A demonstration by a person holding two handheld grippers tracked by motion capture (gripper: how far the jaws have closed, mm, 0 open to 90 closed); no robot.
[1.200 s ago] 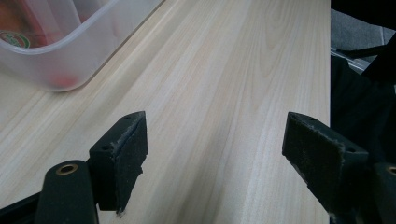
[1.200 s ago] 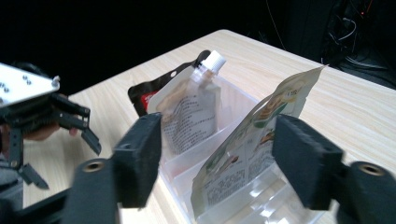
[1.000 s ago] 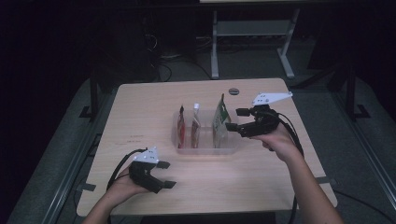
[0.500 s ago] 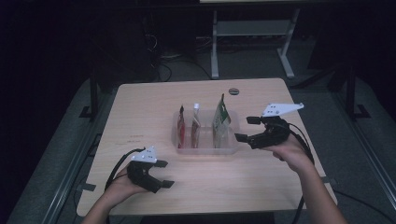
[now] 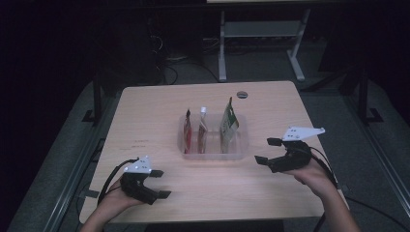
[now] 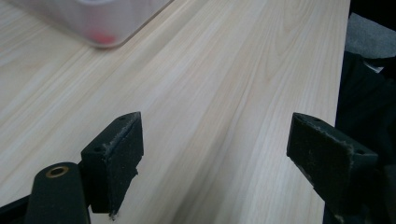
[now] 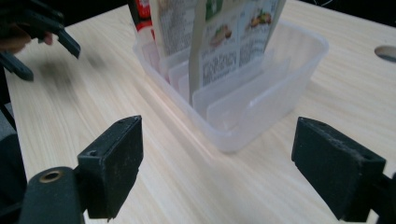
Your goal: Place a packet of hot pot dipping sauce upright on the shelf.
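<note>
Readable text: we can make out none anywhere.
Green pouch (image 7: 238, 35): we see blocks of fine print and small food pictures on the face turned toward us, standing in the clear bin (image 7: 280, 88); the print is too small and blurred to read.
Middle pouch (image 7: 175, 23): just beside the green pouch in the bin, we catch rows of tiny print, not legible.
Red pouch (image 7: 140, 11): at the bin's far end from the green pouch, we spot a bit of white marking on red, cut off by the frame edge and unreadable.
Bin walls and dividers: we find no label, number or sign.
</note>
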